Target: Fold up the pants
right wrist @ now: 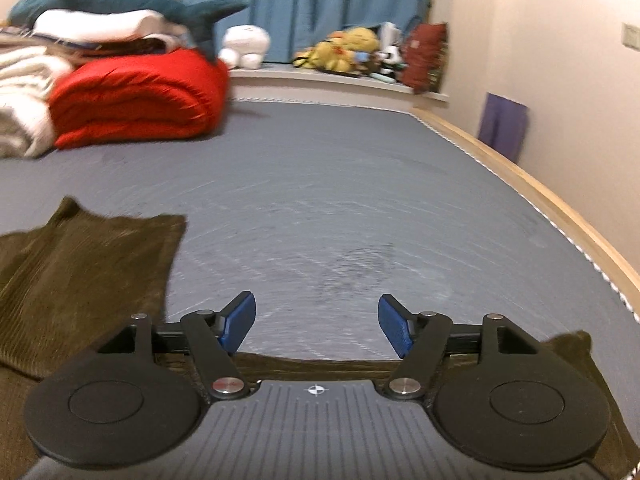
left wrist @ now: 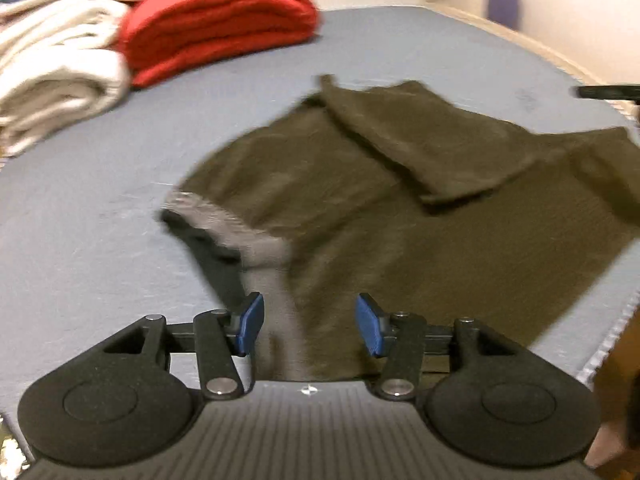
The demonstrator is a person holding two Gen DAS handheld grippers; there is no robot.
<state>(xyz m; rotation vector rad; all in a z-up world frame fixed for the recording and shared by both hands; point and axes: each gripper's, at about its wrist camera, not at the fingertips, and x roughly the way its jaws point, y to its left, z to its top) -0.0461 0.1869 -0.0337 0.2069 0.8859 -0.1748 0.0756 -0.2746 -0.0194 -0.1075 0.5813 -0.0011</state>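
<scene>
Pants: olive-brown corduroy pants on blue-grey bed, soft, limp (prob. light).
Hold: waistband corners.
Grippers: left hand-held gripper & right hand-held gripper both agape, empty.

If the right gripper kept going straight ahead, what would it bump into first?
Probably just the bare grey bed sheet. The right gripper is open and empty, angled down past the pants' edge. Nothing else lies ahead, though depth is hard to judge.

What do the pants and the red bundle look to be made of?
Pants: olive corduroy, matte; fine parallel ribs show in the right wrist view. Red bundle: probably a padded quilt with a smooth, faintly shiny shell; it folds in thick, puffy rolls.
</scene>
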